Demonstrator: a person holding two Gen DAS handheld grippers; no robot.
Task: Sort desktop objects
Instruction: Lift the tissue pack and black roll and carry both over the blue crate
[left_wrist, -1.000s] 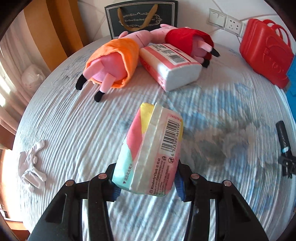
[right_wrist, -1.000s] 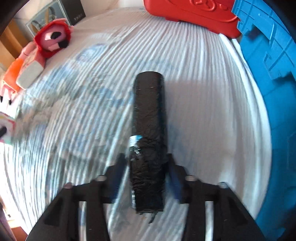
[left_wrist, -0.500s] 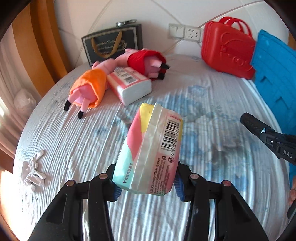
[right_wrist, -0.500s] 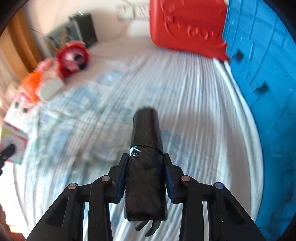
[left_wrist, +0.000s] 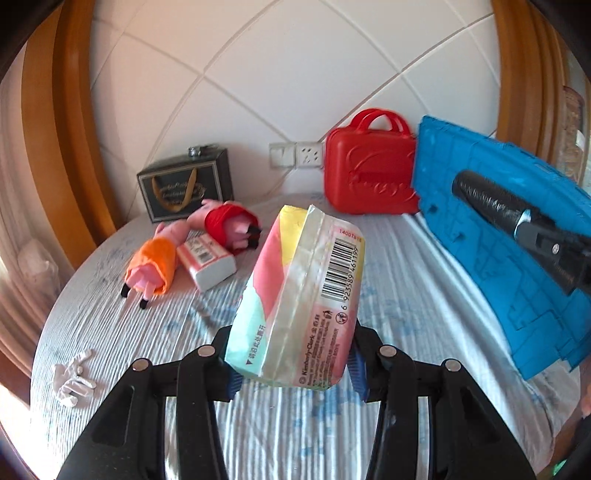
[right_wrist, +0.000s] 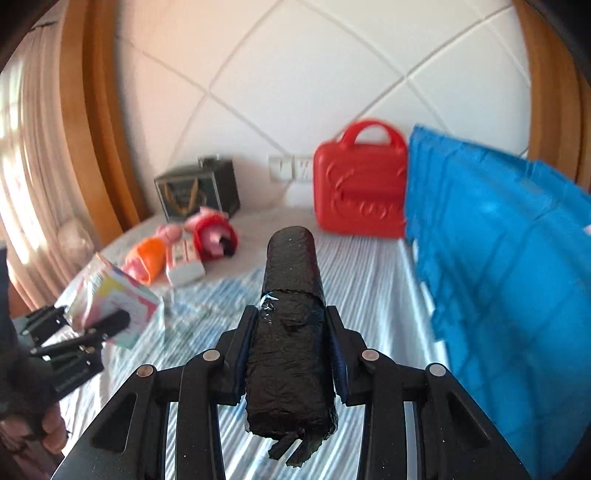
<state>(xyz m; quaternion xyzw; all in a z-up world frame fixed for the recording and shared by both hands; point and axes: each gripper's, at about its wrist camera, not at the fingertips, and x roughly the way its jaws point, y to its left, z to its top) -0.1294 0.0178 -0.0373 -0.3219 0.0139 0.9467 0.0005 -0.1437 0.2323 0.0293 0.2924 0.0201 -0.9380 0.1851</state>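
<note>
- White diamond-tiled wall (left_wrist: 280, 74) behind; striped blue-white cloth (left_wrist: 406, 295) covers the round table, wooden frame at the sides.
- My left gripper (left_wrist: 293, 363) is clamped on the pink-and-yellow tissue pack (left_wrist: 299, 295), held clear of the cloth, barcode side toward 3 o'clock.
- My right gripper (right_wrist: 290, 345) is clamped on the black roll (right_wrist: 290, 314); its far end points to 12 o'clock, loose tail hanging at 6.
- Second tissue pack (left_wrist: 207, 262) lies between two plush pigs (left_wrist: 155, 266) at 10 o'clock. Red case (left_wrist: 369, 173) at 1 o'clock, blue bin (left_wrist: 517, 251) at 3.
- Judgement: carry phase. Keep both grips firm and level; the pack is soft and held low, so it could swing. Keep the roll away from the pack, and clear the bin rim before any release.
- Versus earlier: right jaws have just been closing, with the roll between them. Both loads now ride higher; wall and whole bin are in view, and the roll shows in the left view.
</note>
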